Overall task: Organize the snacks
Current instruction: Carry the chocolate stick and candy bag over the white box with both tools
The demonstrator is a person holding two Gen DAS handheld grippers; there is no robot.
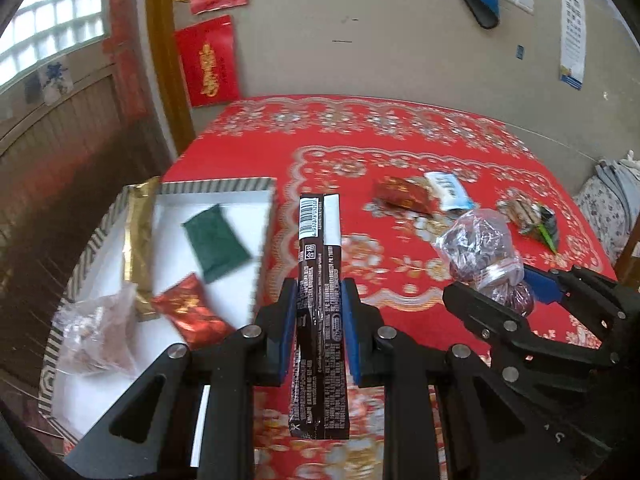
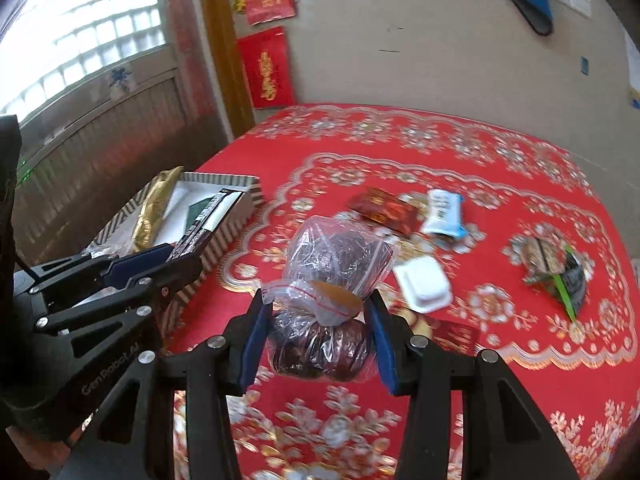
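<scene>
Left tool (image 1: 319, 316) is clamped tight on a long brown snack bar (image 1: 320, 308), right tool (image 2: 318, 322) is closed around a clear bag of dark dried fruit (image 2: 330, 280), both carried just above the red-clothed worktop (image 2: 500, 152). Both should be eased left over the striped box (image 1: 224, 185) and set down flat, bar alongside the gold packet (image 1: 138, 240). Both tools are pitched forward and down.

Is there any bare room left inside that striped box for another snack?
Yes. The striped box has bare white floor along its far wall, between the gold foil packet and the green pouch, and more at its near end. Its middle is crowded: the red foil packet and clear bag lie close together.
</scene>
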